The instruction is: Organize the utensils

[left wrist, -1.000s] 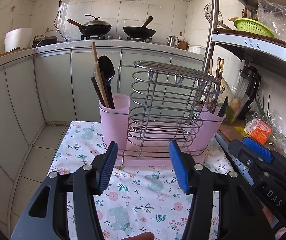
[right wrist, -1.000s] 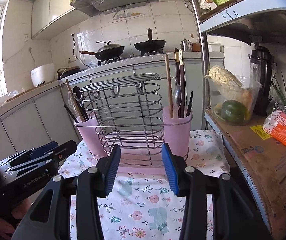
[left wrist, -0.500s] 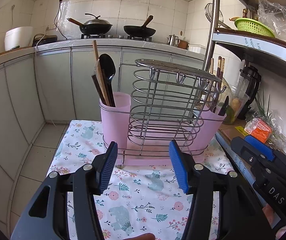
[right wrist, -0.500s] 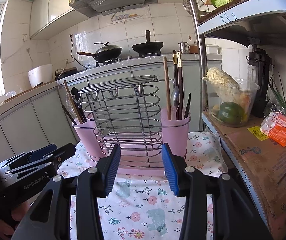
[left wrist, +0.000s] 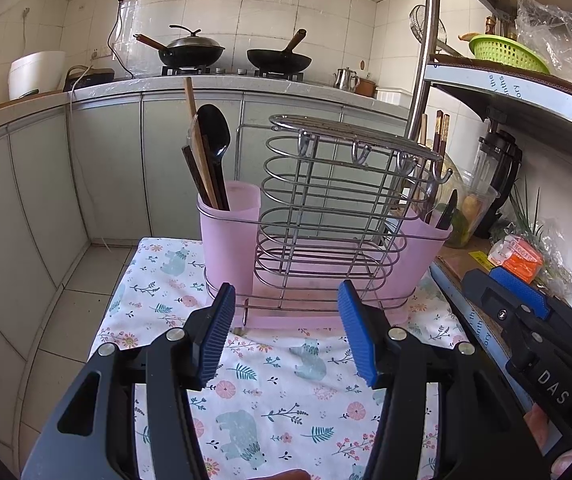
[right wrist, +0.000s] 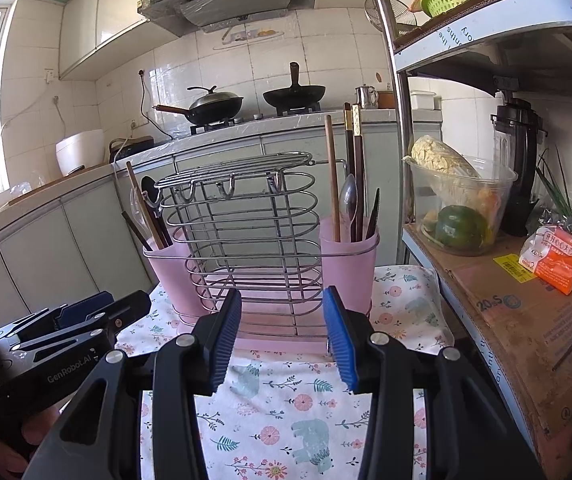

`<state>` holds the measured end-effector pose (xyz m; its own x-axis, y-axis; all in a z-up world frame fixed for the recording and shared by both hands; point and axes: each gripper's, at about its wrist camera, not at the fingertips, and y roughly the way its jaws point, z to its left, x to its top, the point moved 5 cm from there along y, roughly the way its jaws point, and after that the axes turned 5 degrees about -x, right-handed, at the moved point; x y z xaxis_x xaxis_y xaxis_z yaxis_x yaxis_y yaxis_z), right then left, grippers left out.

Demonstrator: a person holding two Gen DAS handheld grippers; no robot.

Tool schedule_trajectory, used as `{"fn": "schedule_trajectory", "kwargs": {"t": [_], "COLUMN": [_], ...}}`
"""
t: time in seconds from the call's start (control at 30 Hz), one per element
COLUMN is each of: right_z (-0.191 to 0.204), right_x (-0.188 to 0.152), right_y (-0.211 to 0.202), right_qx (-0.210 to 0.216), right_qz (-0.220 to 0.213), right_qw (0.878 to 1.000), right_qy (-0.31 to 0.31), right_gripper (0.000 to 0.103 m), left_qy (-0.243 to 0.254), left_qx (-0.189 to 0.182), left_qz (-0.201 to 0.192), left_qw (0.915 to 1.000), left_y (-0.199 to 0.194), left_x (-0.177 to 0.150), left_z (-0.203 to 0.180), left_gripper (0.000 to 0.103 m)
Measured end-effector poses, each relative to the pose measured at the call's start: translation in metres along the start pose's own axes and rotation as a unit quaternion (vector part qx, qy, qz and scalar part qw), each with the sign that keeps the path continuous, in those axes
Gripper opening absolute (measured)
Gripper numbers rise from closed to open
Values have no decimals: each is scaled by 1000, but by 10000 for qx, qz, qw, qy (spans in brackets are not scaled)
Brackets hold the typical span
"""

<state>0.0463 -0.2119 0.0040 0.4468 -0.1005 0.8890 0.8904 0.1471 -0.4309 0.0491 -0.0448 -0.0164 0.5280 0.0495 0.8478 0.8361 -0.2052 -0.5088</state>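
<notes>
A wire rack (left wrist: 334, 208) with two pink cups stands on a floral cloth (left wrist: 286, 392). The left cup (left wrist: 229, 236) holds a black spoon (left wrist: 214, 136), a wooden chopstick and dark sticks. The right cup (right wrist: 348, 264) holds chopsticks (right wrist: 356, 168), a metal spoon (right wrist: 349, 200) and a black knife. My left gripper (left wrist: 286, 336) is open and empty in front of the rack. My right gripper (right wrist: 281, 336) is open and empty, also in front of the rack (right wrist: 245, 236). Each gripper shows at the edge of the other's view.
A metal shelf post (left wrist: 422, 52) and a cardboard-lined shelf (right wrist: 526, 312) stand to the right, with a bowl of vegetables (right wrist: 458, 208), a blender (right wrist: 520, 160) and an orange packet (right wrist: 554, 260). Woks sit on the stove behind (left wrist: 193, 50).
Both grippers have drawn back and dropped slightly from the rack, which sits a little higher in both views. Both stay open and empty.
</notes>
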Motion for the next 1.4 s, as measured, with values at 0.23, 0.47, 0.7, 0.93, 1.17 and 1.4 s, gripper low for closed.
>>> {"fn": "schedule_trajectory", "kwargs": {"t": [0.23,0.47,0.7,0.93,1.17,1.4], "right_z": [1,2,1,0,0,-1], "right_x": [0,1,1,1,1,-1], "right_y": [4,4,4,3,2,3], "right_qx": [-7,-16,-30,-47,-32,-45], "right_qz": [34,22,10,-15,-15,11], "right_qw": [10000,10000,10000,10000,10000,10000], "right_qy": [-34,-44,-41,-40,-8,-24], "right_gripper": [42,42,42,42,42,42], "left_qy": [-1,-8,-1,-18,-2,13], "left_qx": [1,-10,-29,-26,-36,-32], "left_qz": [22,19,27,26,30,45], "left_qw": [10000,10000,10000,10000,10000,10000], "left_y": [2,3,4,4,3,5], "left_x": [-1,-2,-2,-3,-3,-4], "left_z": [0,-1,-1,-1,-2,-3], "left_gripper": [54,54,54,54,54,54]}}
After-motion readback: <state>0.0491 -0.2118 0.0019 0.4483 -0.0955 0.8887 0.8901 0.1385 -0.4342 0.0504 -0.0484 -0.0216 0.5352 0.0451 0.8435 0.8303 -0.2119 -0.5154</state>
